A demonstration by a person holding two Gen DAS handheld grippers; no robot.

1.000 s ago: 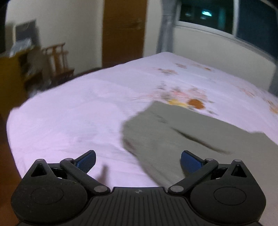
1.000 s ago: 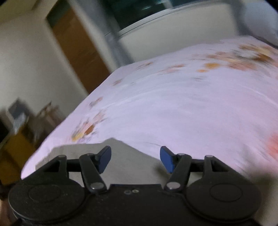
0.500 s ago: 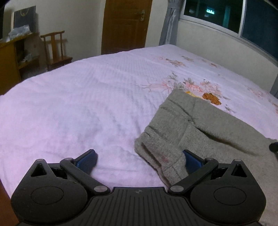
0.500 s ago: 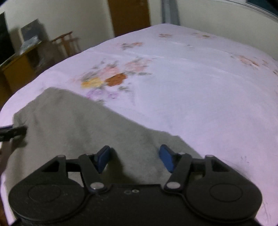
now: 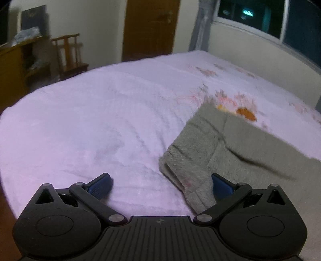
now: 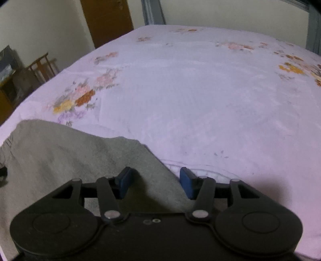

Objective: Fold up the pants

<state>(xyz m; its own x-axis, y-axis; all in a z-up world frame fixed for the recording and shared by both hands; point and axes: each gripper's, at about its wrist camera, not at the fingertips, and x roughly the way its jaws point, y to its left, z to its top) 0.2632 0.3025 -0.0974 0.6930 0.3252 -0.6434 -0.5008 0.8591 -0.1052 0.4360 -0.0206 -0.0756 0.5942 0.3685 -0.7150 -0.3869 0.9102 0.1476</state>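
Grey fleece pants [image 5: 230,152] lie on a pale pink bed sheet [image 5: 110,124]. In the left wrist view the waistband end sits at the lower right, its near corner between my fingers. My left gripper [image 5: 160,183] is open and holds nothing; its right finger [image 5: 220,185] touches the cloth edge. In the right wrist view the pants [image 6: 60,152] fill the lower left, on the sheet [image 6: 200,100]. My right gripper [image 6: 156,181] is open, low over the cloth's right edge, which runs between the fingers.
The sheet has a flower print [image 6: 80,98] just beyond the pants. A wooden chair [image 5: 68,56] and a cabinet [image 5: 14,72] stand past the bed's left side. A brown door [image 5: 150,28] and a dark window [image 5: 270,18] are on the far walls.
Both grippers have shifted over the bed and stayed open. The right one swung left and then settled at the pants' right edge. The left view pulled back slightly from the waistband.
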